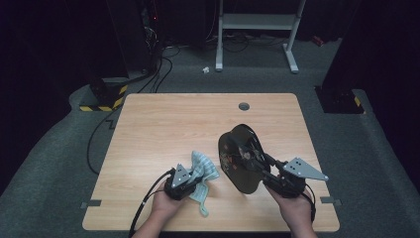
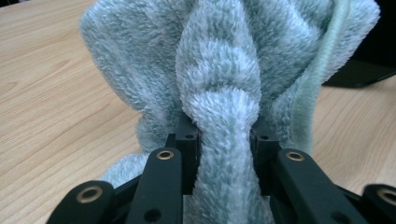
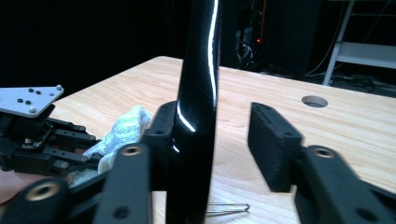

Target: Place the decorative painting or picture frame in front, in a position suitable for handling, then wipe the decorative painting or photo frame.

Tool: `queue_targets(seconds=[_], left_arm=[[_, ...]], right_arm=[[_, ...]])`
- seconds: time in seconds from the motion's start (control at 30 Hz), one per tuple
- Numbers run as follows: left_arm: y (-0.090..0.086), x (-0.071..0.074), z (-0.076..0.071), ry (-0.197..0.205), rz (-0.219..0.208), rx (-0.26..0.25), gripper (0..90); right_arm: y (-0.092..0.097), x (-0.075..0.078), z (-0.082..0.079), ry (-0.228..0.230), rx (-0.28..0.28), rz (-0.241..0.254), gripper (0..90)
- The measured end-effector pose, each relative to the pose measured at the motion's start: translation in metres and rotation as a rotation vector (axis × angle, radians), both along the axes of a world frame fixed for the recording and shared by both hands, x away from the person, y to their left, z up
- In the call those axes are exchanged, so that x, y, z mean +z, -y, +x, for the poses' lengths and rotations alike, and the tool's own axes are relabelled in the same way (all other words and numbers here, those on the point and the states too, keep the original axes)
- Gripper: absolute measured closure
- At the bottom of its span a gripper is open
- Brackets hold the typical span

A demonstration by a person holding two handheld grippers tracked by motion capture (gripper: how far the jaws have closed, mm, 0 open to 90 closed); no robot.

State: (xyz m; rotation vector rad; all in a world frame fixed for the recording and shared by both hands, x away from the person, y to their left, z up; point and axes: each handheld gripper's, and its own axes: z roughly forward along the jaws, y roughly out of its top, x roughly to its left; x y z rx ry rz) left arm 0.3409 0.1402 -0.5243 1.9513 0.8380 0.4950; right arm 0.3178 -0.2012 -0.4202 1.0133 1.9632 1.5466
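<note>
In the left gripper view the towel (image 2: 219, 79) runs off the top edge and hides most of the tabletop (image 2: 56, 93) behind it; the dark thing at the right edge is cut off. In the right gripper view the black plate (image 3: 196, 102) is cut by the top and bottom edges. Whether its far side touches the right pad cannot be told. The thin wire thing (image 3: 229, 208) on the tabletop is too small to identify.
</note>
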Motion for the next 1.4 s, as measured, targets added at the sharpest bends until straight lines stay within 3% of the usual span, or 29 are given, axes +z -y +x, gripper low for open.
queue_targets(seconds=[0.23,0.57,0.7,0.93,1.2,1.4], left_arm=[[0.015,0.019,0.007,0.038,-0.063,-0.014,71.4],[0.028,0.032,0.017,0.057,-0.094,-0.017,71.3],[0.029,0.038,0.021,0.067,-0.131,-0.015,71.3],[0.035,0.048,0.034,0.083,-0.131,-0.005,71.3],[0.035,0.056,0.051,0.098,-0.134,0.015,71.4],[0.047,0.051,0.051,0.099,-0.114,-0.007,71.8]], right_arm=[[0.001,0.001,-0.001,0.007,0.011,-0.006,64.5],[0.001,0.000,-0.002,-0.007,0.010,0.010,64.3],[0.002,0.002,-0.004,-0.007,0.011,0.016,66.6],[0.004,0.003,-0.005,-0.010,0.039,0.037,77.9],[0.005,0.003,-0.002,-0.029,0.038,0.058,79.4],[0.004,0.003,-0.003,-0.026,0.035,0.058,79.4]])
